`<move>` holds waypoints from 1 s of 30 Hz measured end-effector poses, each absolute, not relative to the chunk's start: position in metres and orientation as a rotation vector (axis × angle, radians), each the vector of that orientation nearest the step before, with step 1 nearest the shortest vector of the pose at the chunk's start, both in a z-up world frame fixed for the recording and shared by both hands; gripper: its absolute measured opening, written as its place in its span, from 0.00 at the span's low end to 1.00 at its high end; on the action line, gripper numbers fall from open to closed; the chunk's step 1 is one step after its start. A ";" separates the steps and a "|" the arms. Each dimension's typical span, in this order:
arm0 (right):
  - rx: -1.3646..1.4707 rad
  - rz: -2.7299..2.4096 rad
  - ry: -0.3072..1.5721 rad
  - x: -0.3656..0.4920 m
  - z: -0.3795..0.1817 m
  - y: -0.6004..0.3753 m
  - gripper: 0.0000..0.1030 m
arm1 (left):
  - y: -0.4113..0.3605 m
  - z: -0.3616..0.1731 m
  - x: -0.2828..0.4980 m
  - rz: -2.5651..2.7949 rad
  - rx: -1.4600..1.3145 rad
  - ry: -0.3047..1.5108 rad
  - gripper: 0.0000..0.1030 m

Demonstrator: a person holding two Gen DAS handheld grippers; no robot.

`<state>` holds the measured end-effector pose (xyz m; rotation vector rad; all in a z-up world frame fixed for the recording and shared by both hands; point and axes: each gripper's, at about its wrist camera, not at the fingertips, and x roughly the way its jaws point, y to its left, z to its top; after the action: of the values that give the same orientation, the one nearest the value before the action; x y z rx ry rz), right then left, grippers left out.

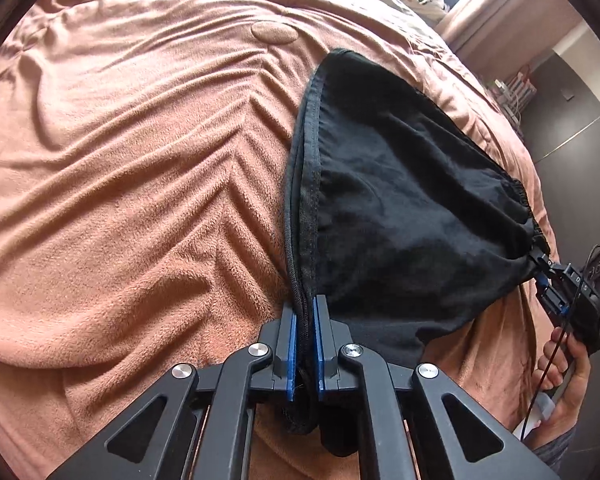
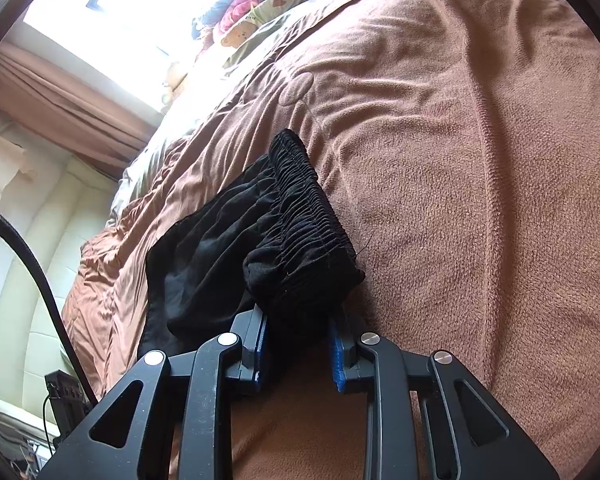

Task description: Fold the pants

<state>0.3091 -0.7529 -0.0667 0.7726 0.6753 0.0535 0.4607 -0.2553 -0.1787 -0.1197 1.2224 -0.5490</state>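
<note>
Rumpled brown blanket (image 1: pixel 120 184) fills your left wrist view, and your left tongs (image 1: pixel 305 320) are clenched on the seamed edge of the black pants (image 1: pixel 400 208), stretched above the bed toward the right tongs (image 1: pixel 540 268) at the far corner. Keep that span taut and level as you lay it down. Over to the right wrist view: right tongs (image 2: pixel 298 340) clamp the gathered elastic waistband (image 2: pixel 308 216), cloth bunched thick between the pads. Pillows (image 2: pixel 260 4) sit well off; only blanket ridges could snag.
</note>
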 end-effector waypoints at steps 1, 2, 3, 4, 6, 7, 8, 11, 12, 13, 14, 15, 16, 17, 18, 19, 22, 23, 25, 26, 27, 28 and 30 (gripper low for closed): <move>0.774 0.061 0.671 0.308 -0.065 -0.752 0.20 | -0.252 -0.175 0.459 -0.548 -0.127 1.221 0.07; 0.777 0.067 0.668 0.307 -0.065 -0.751 0.20 | -0.247 -0.171 0.458 -0.548 -0.136 1.221 0.07; 0.781 0.074 0.667 0.305 -0.064 -0.750 0.20 | -0.243 -0.167 0.456 -0.547 -0.142 1.218 0.07; 0.784 0.081 0.668 0.304 -0.065 -0.749 0.19 | -0.240 -0.162 0.455 -0.547 -0.147 1.213 0.07; 0.792 0.096 0.672 0.301 -0.066 -0.746 0.19 | -0.231 -0.153 0.450 -0.544 -0.147 1.201 0.07; 0.795 0.106 0.674 0.299 -0.066 -0.743 0.19 | -0.227 -0.149 0.448 -0.543 -0.146 1.197 0.07; 0.796 0.114 0.677 0.298 -0.065 -0.742 0.19 | -0.221 -0.146 0.445 -0.542 -0.148 1.196 0.07; 0.803 0.141 0.680 0.291 -0.063 -0.733 0.19 | -0.202 -0.138 0.436 -0.527 -0.159 1.192 0.07; 0.804 0.149 0.682 0.289 -0.063 -0.729 0.19 | -0.195 -0.137 0.433 -0.521 -0.164 1.191 0.07; 0.805 0.158 0.684 0.288 -0.063 -0.724 0.19 | -0.188 -0.136 0.430 -0.515 -0.170 1.191 0.07; 0.801 0.165 0.688 0.286 -0.062 -0.719 0.19 | -0.181 -0.136 0.426 -0.507 -0.179 1.192 0.07; 0.795 0.171 0.693 0.285 -0.062 -0.714 0.19 | -0.174 -0.136 0.422 -0.502 -0.185 1.193 0.07; 0.792 0.177 0.698 0.284 -0.061 -0.709 0.19 | -0.170 -0.136 0.419 -0.497 -0.191 1.194 0.07; 0.785 0.182 0.703 0.283 -0.061 -0.704 0.19 | -0.162 -0.136 0.415 -0.493 -0.197 1.193 0.07; 0.774 0.186 0.709 0.283 -0.060 -0.699 0.19 | -0.157 -0.135 0.412 -0.487 -0.203 1.192 0.07; 0.762 0.190 0.716 0.284 -0.059 -0.693 0.19 | -0.151 -0.135 0.408 -0.483 -0.210 1.191 0.07; 0.727 0.208 0.729 0.283 -0.055 -0.680 0.19 | -0.132 -0.134 0.396 -0.469 -0.229 1.185 0.07; 0.719 0.214 0.732 0.283 -0.054 -0.674 0.19 | -0.125 -0.133 0.392 -0.463 -0.232 1.180 0.07; 0.716 0.227 0.743 0.278 -0.058 -0.664 0.19 | -0.110 -0.132 0.383 -0.457 -0.250 1.175 0.07; 0.714 0.233 0.749 0.278 -0.060 -0.659 0.19 | -0.103 -0.131 0.378 -0.455 -0.257 1.172 0.07; 0.709 0.239 0.755 0.275 -0.061 -0.654 0.19 | -0.097 -0.131 0.375 -0.448 -0.261 1.169 0.07; 0.706 0.246 0.759 0.273 -0.062 -0.649 0.19 | -0.092 -0.130 0.371 -0.441 -0.264 1.167 0.07; 0.696 0.262 0.768 0.268 -0.065 -0.641 0.19 | -0.080 -0.130 0.363 -0.430 -0.275 1.165 0.07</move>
<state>0.2675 -0.6410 -0.0648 0.6955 0.7677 0.2616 0.3625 -0.0800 -0.1301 -0.2745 1.1652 -0.4299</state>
